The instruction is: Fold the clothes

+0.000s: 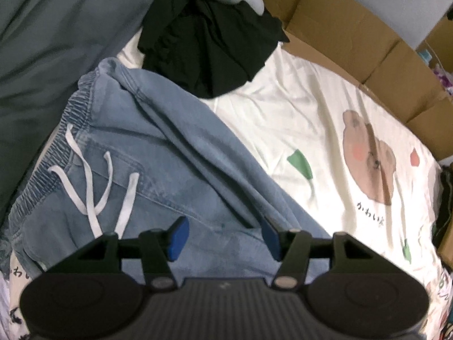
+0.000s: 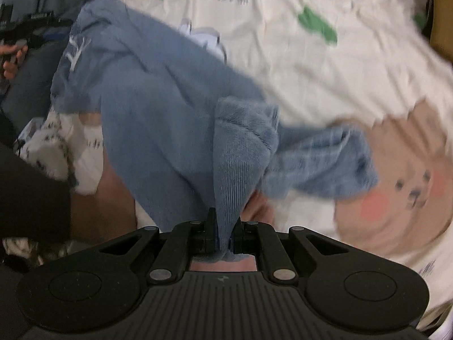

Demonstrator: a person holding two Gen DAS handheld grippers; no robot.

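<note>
We find the right claw [image 2: 223, 233] clamped on a hem of the soft, limp blue trousers [image 1: 158, 153], trailing ahead of it across the bed [image 1: 325, 107], while the left claw [image 1: 223, 238] hangs open above them, best gripped at the waistband.

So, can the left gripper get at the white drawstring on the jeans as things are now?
Probably yes. The left gripper is open and empty above the jeans, and the white drawstring lies uncovered on top, just to its left.

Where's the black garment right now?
In the left wrist view, the black garment lies crumpled at the top centre of the cream bear-print sheet, just beyond the blue drawstring trousers and left of the cardboard.
</note>
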